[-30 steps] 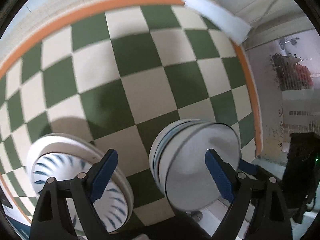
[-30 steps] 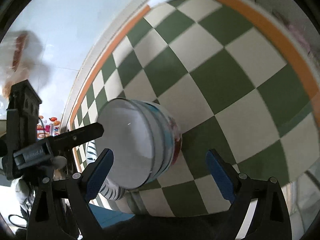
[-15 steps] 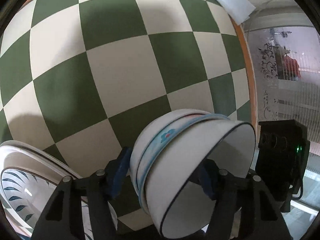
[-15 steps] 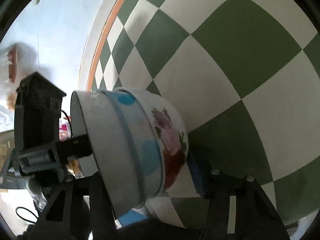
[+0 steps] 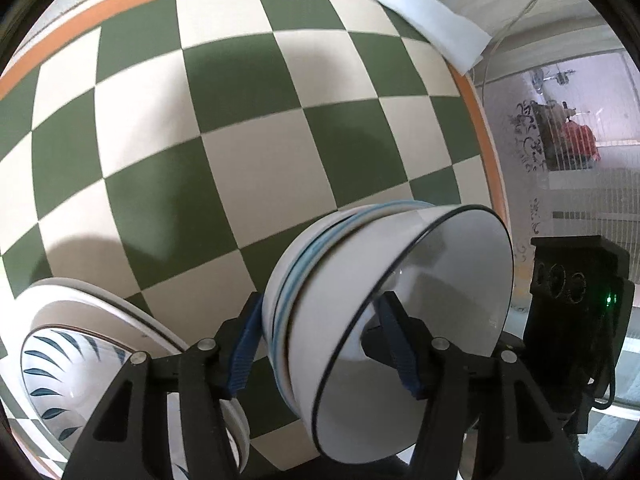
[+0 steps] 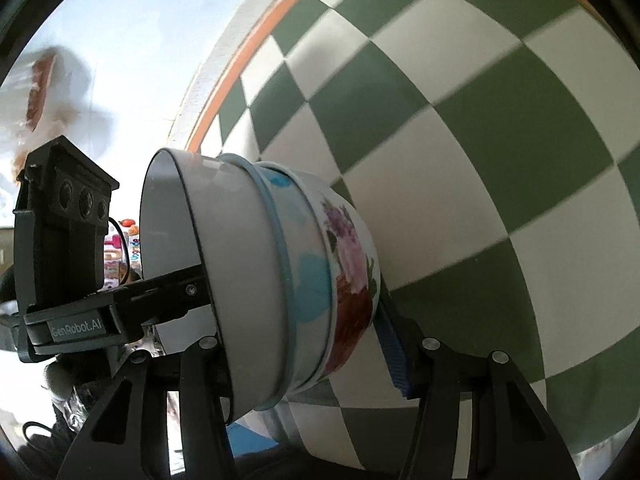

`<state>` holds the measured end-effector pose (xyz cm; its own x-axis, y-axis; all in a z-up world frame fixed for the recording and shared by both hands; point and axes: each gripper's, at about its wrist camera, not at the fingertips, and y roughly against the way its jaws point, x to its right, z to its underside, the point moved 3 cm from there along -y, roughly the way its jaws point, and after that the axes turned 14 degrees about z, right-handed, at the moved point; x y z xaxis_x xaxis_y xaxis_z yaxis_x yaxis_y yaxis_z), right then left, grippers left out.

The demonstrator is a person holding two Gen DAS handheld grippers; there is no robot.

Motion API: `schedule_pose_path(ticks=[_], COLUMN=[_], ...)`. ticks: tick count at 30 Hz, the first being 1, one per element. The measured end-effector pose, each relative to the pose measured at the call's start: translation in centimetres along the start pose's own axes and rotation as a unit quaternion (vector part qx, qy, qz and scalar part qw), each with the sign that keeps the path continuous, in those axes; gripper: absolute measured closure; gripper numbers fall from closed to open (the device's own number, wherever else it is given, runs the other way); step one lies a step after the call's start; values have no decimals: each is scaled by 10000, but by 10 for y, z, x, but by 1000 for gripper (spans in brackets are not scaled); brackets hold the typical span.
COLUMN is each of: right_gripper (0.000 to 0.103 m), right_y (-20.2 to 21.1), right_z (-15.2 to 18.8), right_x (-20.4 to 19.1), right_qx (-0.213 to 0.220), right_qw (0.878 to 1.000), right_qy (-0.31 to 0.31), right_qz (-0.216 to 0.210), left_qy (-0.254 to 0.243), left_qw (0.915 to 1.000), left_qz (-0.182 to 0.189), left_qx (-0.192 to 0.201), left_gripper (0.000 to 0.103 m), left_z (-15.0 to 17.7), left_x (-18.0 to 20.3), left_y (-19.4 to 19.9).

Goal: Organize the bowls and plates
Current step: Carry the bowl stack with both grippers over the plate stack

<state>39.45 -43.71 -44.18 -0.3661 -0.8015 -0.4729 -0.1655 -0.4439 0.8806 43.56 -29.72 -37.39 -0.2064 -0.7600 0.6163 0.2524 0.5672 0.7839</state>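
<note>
Clamping a nested stack of bowls [image 5: 384, 320] from opposite sides, both grippers have their fingers about half closed. The left gripper [image 5: 324, 344] has one blue pad against the outside of the stack's base and the other inside the white top bowl, whose thin dark rim faces the camera. Its jaws have just been closing, with the stack between them. In the right wrist view the right gripper [image 6: 312, 344] grips the same stack of bowls [image 6: 280, 280] the same way: one finger is hidden behind the open mouth and one blue pad presses on the flowered bottom bowl. There the left gripper's black body crosses in from the left and reaches into the mouth of the stack.

The stack is tipped on its side and sits low over the surface [image 5: 248, 152], near its right edge; whether it touches the cloth cannot be told. It shows a white bowl with a dark rim, a blue-rimmed bowl with blue spots, and a bowl with pink and red flowers.

Just left of the left gripper lies a stack of plates [image 5: 100, 344] with dark blue leaf marks, resting on the green and cream checked cloth. Farther off the cloth ends in an orange border, and a white folded cloth [image 5: 424, 24] lies at the far right corner.
</note>
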Motion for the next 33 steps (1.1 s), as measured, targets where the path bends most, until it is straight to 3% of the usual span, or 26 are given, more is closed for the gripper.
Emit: schedule_pose_path(ticks=[8, 15, 25, 33], right_gripper=[46, 46, 46, 46], right_y=[16, 13, -33, -77], right_z=[-3, 2, 21, 40], right_x=[-30, -84, -173, -204], right_qx=[33, -57, -506, -905], right_qw=[9992, 9959, 9829, 9728], right_qy=[394, 902, 1758, 2122], right_qz=[48, -12, -191, -227], left_qy=[74, 283, 961, 1518], left_qw=[9995, 9974, 9872, 9767], left_qz=[24, -51, -146, -209], left_qx=[306, 666, 1267, 1501], left_gripper=[48, 48, 48, 48], left_z=[4, 21, 60, 92], left_x=[-2, -24, -83, -132], left_y=[34, 84, 143, 154])
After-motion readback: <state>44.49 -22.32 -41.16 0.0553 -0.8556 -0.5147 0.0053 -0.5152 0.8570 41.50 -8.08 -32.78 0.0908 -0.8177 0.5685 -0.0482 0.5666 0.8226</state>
